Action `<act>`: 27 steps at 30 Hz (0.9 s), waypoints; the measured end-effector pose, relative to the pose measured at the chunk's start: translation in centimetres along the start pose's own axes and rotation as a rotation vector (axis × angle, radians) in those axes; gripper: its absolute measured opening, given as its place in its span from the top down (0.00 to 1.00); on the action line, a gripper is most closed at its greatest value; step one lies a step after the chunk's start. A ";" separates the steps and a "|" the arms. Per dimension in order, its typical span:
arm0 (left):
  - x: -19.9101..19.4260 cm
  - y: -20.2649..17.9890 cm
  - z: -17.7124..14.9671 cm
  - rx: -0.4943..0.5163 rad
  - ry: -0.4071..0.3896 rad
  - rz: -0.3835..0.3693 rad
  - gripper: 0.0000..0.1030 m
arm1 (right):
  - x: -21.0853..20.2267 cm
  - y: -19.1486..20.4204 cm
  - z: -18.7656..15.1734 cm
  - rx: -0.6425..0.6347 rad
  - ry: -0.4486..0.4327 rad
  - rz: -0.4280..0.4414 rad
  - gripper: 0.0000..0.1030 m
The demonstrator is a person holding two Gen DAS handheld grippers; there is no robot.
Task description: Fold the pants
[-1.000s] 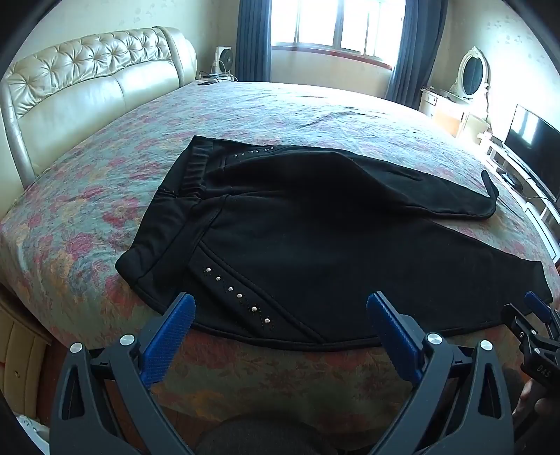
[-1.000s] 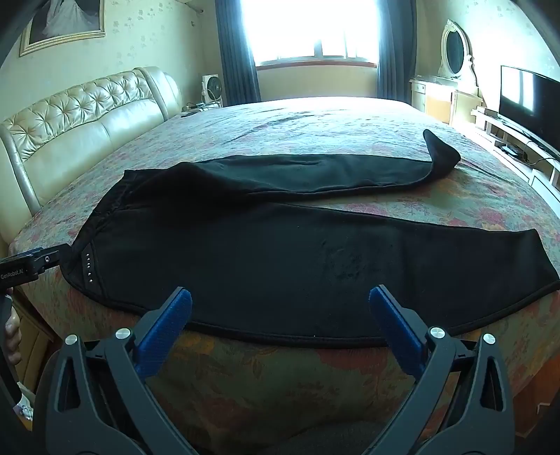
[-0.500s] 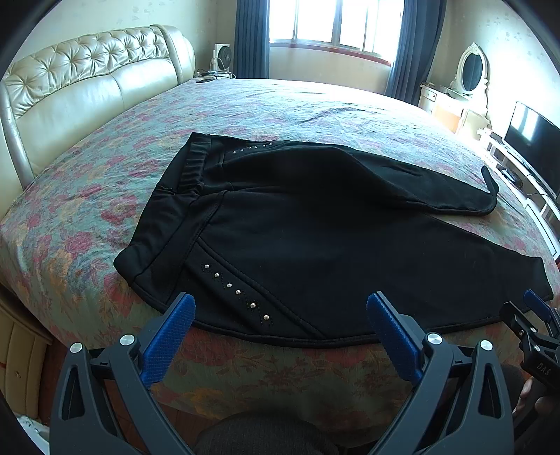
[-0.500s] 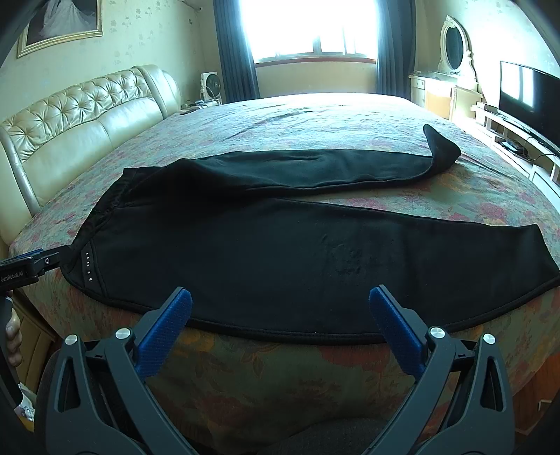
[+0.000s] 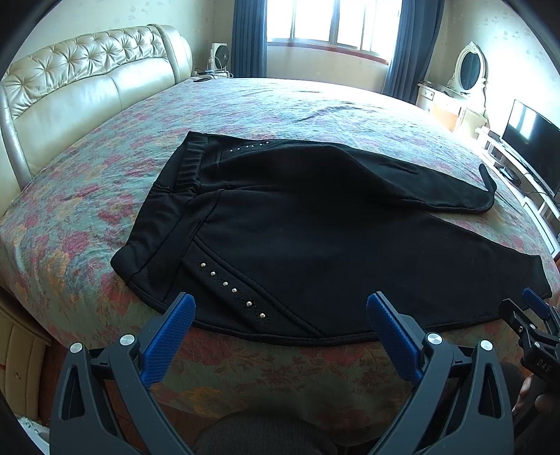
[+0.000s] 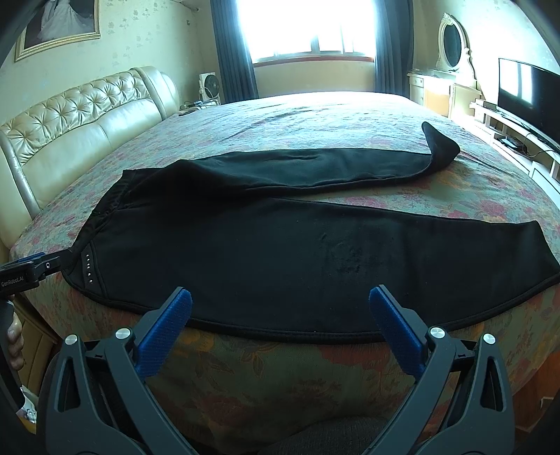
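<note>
Black pants [image 5: 297, 231] lie spread flat on the flowered bedspread [image 5: 280, 105], waistband to the left, both legs running right and apart. Silver studs [image 5: 232, 288] line the near pocket. The far leg's cuff [image 6: 439, 143] curls upward. My left gripper [image 5: 280, 315] is open and empty, just in front of the near hip edge. My right gripper [image 6: 280, 308] is open and empty, in front of the near leg [image 6: 350, 262] at the bed's edge. The right gripper also shows in the left wrist view [image 5: 535, 315].
A cream tufted headboard [image 5: 80, 87] stands at the left. A television [image 6: 528, 94] on a low stand and a dresser with an oval mirror [image 6: 451, 42] stand to the right. A window with dark curtains [image 5: 332, 24] is behind the bed.
Both grippers have risen slightly, so the pants sit a little lower in both views. The pants have not moved.
</note>
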State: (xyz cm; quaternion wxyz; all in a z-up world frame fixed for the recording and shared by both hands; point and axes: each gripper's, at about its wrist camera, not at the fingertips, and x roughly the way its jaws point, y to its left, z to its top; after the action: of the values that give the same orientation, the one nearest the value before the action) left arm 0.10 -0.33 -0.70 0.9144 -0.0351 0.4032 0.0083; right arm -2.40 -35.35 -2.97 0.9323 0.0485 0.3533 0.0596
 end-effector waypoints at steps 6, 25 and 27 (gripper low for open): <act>0.1 -0.5 -0.2 0.012 0.005 -0.003 0.05 | 0.0 -0.3 0.1 0.014 0.001 -0.002 0.02; 0.4 -1.4 -0.6 0.040 0.029 -0.035 0.05 | 0.1 -0.5 0.0 0.027 0.008 -0.005 0.02; 0.3 -1.4 -0.6 0.042 0.028 -0.036 0.05 | 0.2 -0.5 0.0 0.028 0.008 -0.005 0.02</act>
State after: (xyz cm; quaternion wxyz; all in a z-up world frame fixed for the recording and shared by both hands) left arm -0.06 -1.79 -1.27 0.9092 -0.0231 0.4153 -0.0174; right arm -2.20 -35.81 -3.12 0.9303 0.0606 0.3580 0.0523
